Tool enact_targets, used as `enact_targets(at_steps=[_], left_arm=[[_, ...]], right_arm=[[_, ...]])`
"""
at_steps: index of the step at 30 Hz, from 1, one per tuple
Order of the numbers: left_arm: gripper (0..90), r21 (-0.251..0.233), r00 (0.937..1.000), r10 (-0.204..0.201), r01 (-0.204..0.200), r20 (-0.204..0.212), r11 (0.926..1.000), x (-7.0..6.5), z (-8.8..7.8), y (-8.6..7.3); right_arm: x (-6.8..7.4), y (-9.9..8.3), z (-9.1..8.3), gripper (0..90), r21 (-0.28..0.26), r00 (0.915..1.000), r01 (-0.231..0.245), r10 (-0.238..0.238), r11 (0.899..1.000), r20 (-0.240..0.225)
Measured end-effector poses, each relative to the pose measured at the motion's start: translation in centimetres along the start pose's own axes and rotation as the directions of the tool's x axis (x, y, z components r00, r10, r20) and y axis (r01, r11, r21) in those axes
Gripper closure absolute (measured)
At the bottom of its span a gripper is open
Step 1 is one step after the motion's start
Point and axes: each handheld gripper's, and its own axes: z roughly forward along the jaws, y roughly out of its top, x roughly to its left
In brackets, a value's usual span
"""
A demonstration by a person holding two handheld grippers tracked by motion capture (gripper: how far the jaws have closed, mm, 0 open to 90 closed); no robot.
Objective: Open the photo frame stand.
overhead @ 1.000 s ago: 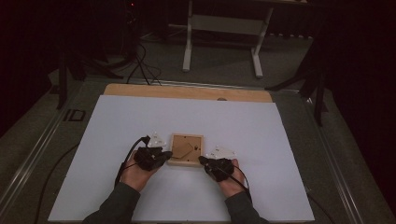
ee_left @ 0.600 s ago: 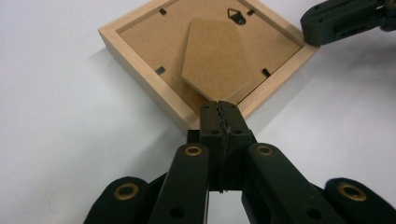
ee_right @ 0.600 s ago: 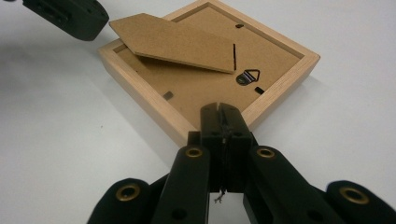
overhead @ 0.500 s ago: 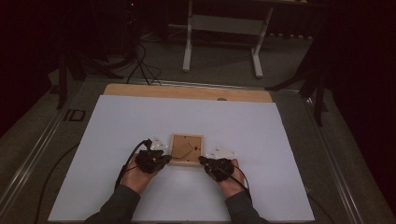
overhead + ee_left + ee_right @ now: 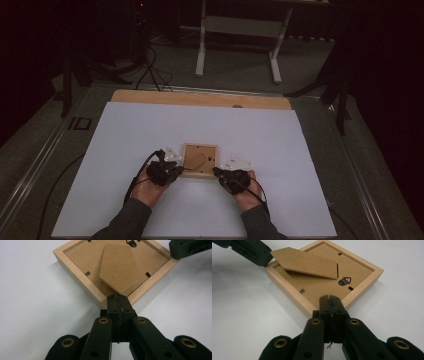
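Note:
A small wooden picture frame (image 5: 200, 160) lies face down on the white tabletop (image 5: 150, 130), its brown backing board up. The easel stand flap (image 5: 119, 267) (image 5: 307, 262) is tilted up off the backing, and a metal hanger (image 5: 344, 281) sits near one edge. My left gripper (image 5: 178, 170) (image 5: 117, 298) is shut, its tips resting at the frame's near left corner with nothing between them. My right gripper (image 5: 216, 172) (image 5: 329, 300) is shut too, tips at the near right corner. Each gripper view catches the other gripper's tip at the opposite corner.
The white sheet covers most of the table, and a wooden strip (image 5: 200, 99) shows along the far edge. A black cable (image 5: 137, 175) trails from the left gripper toward the person. Metal stand legs (image 5: 201, 45) rise from the floor beyond the table.

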Motion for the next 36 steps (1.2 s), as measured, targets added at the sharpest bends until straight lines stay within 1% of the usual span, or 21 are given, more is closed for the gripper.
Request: enact_targets(at_steps=[3, 4, 6, 9, 11, 14, 18, 21, 23, 26, 28, 31, 34, 36], left_arm=[[89.5, -0.011, 1.0, -0.002, 0.002, 0.002, 0.9999, 0.0, -0.1, 0.3], [89.5, -0.02, 0.9999, -0.009, 0.01, 0.006, 0.9997, 0.0, -0.2, 0.4], [89.5, -0.039, 0.9998, -0.004, 0.005, 0.017, 0.9992, -0.1, -0.4, 0.7], [89.4, -0.063, 0.9997, -0.006, 0.007, 0.023, 0.998, -0.2, -0.7, 1.4], [89.2, -0.07, 0.9996, -0.003, 0.005, 0.028, 0.9975, -0.3, -0.7, 1.9], [87.8, -0.068, 0.9994, -0.001, 0.004, 0.036, 0.9977, -0.5, -0.6, 2.3], [84.0, -0.065, 0.9983, -0.019, 0.022, 0.055, 0.9977, -0.6, -0.3, 2.4], [79.5, -0.054, 0.9972, -0.031, 0.035, 0.068, 0.9979, -0.5, 0.0, 2.5], [74.5, -0.045, 0.9953, -0.041, 0.045, 0.088, 0.998, -0.4, 0.2, 2.5], [67.4, -0.034, 0.9911, -0.073, 0.077, 0.111, 0.9964, -0.1, 0.6, 2.6], [63.0, -0.023, 0.9887, -0.095, 0.099, 0.116, 0.9949, 0.0, 0.8, 2.7], [59.7, -0.023, 0.9844, -0.122, 0.126, 0.127, 0.9918, 0.2, 1.2, 2.8], [58.3, -0.025, 0.9773, -0.151, 0.156, 0.149, 0.9874, 0.5, 1.6, 2.9], [57.6, -0.029, 0.9753, -0.159, 0.165, 0.154, 0.9859, 0.5, 1.7, 3.0]], right_arm=[[0.0, 0.0, 0.0, 89.2, 0.0, 1.0, 0.0, 0.0, 1.0, 0.0], [0.0, 0.0, 0.0, 89.2, 0.0, 1.0, 0.001, -0.001, 1.0, 0.0], [0.0, 0.0, 0.0, 89.2, -0.001, 1.0, -0.001, 0.001, 1.0, 0.0], [0.0, 0.0, 0.0, 89.2, 0.0, 1.0, 0.0, 0.0, 1.0, 0.0], [0.0, 0.0, 0.0, 89.2, -0.001, 1.0, 0.001, -0.001, 1.0, 0.0], [0.0, 0.0, 0.0, 89.2, 0.0, 1.0, 0.001, -0.001, 1.0, 0.0], [0.0, 0.0, 0.0, 89.2, 0.0, 1.0, 0.001, -0.001, 1.0, 0.0], [0.0, 0.0, 0.0, 89.2, -0.001, 1.0, 0.001, -0.001, 1.0, 0.0], [0.0, 0.0, 0.0, 89.2, -0.001, 1.0, 0.001, -0.001, 1.0, 0.0], [0.0, 0.0, 0.0, 89.0, -0.001, 1.0, 0.001, -0.001, 1.0, 0.0], [0.0, 0.0, 0.0, 88.9, -0.001, 1.0, 0.001, -0.001, 1.0, 0.0], [0.0, 0.0, 0.0, 88.9, -0.001, 1.0, 0.0, 0.0, 1.0, -0.001], [0.0, 0.0, 0.0, 88.9, -0.001, 1.0, 0.002, -0.002, 1.0, 0.0], [0.0, 0.0, 0.0, 88.9, -0.001, 1.0, 0.001, -0.001, 1.0, 0.0]])
